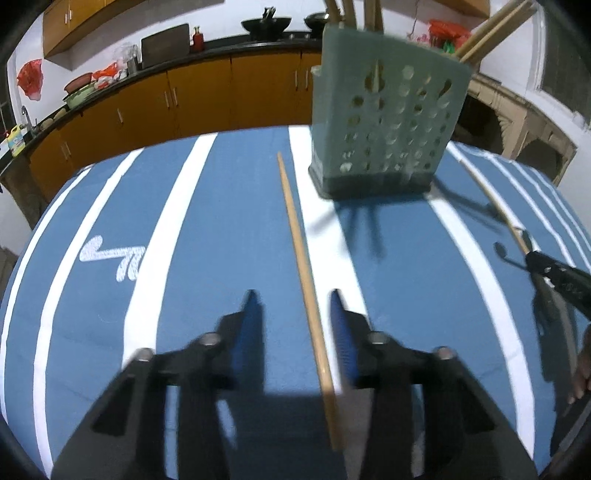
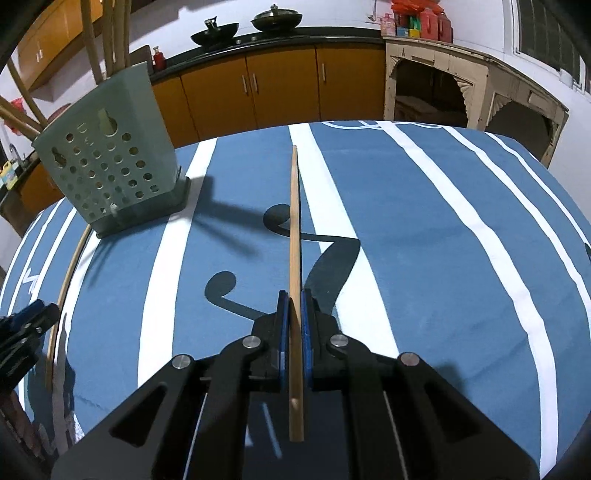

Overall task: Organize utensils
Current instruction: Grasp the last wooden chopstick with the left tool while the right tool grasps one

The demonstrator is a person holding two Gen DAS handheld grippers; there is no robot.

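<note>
A pale green perforated utensil holder (image 1: 384,122) stands on the blue striped tablecloth (image 1: 229,221) with several wooden sticks in it; it also shows in the right wrist view (image 2: 110,158). My left gripper (image 1: 293,306) is open, low over the cloth, with a wooden chopstick (image 1: 303,266) lying between its fingers, close to the right one. My right gripper (image 2: 291,306) is shut on a second chopstick (image 2: 294,229) and holds it above the cloth, pointing forward. In the left wrist view that gripper (image 1: 543,266) and its chopstick (image 1: 495,203) show at the right.
Orange kitchen cabinets (image 2: 258,88) under a dark counter with woks (image 2: 214,35) run behind the table. A cream carved cupboard (image 2: 461,85) stands at the back right. The left gripper (image 2: 26,325) shows at the left edge of the right wrist view, beside the lying chopstick (image 2: 66,291).
</note>
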